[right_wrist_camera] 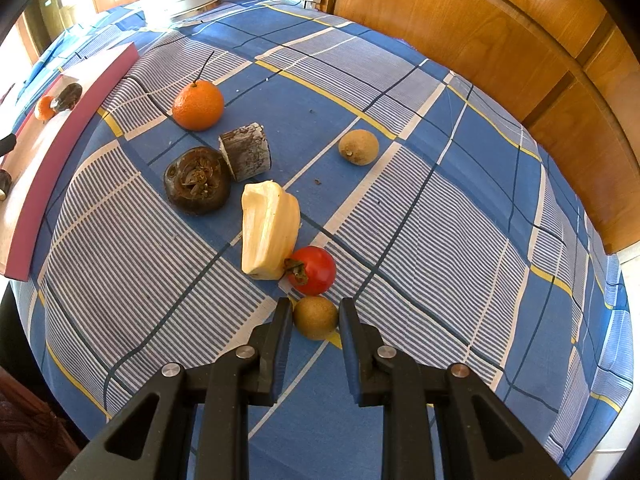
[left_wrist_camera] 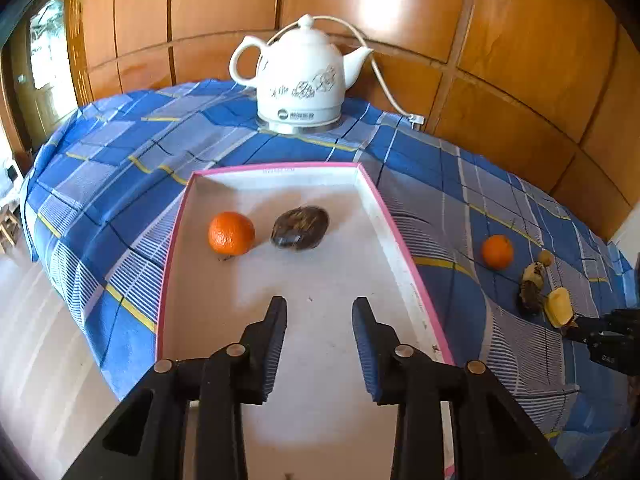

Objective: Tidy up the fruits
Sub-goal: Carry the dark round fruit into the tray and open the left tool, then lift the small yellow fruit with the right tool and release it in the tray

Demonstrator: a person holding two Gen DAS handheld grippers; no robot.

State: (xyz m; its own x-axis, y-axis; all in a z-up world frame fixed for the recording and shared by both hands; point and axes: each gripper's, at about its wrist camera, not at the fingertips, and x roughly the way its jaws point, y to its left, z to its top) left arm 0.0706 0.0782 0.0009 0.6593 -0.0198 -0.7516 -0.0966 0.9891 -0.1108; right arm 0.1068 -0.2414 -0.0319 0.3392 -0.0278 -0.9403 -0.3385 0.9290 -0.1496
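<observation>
While the left gripper [left_wrist_camera: 319,304] hangs over the pink-rimmed tray [left_wrist_camera: 404,248] at lower centre of its view, jaws spread with nothing between them, the tray holds a tangerine [left_wrist_camera: 231,233] and a dark brown fruit [left_wrist_camera: 300,227] side by side. Right gripper [right_wrist_camera: 315,311], lower centre of its view: pads pinching a small brown round fruit [right_wrist_camera: 315,317]. Just above it on the blue checked cloth [right_wrist_camera: 440,220]: red tomato [right_wrist_camera: 312,270], pale yellow piece [right_wrist_camera: 269,236], second tangerine [right_wrist_camera: 198,105]. White kettle [left_wrist_camera: 300,80] at upper centre of the left view.
</observation>
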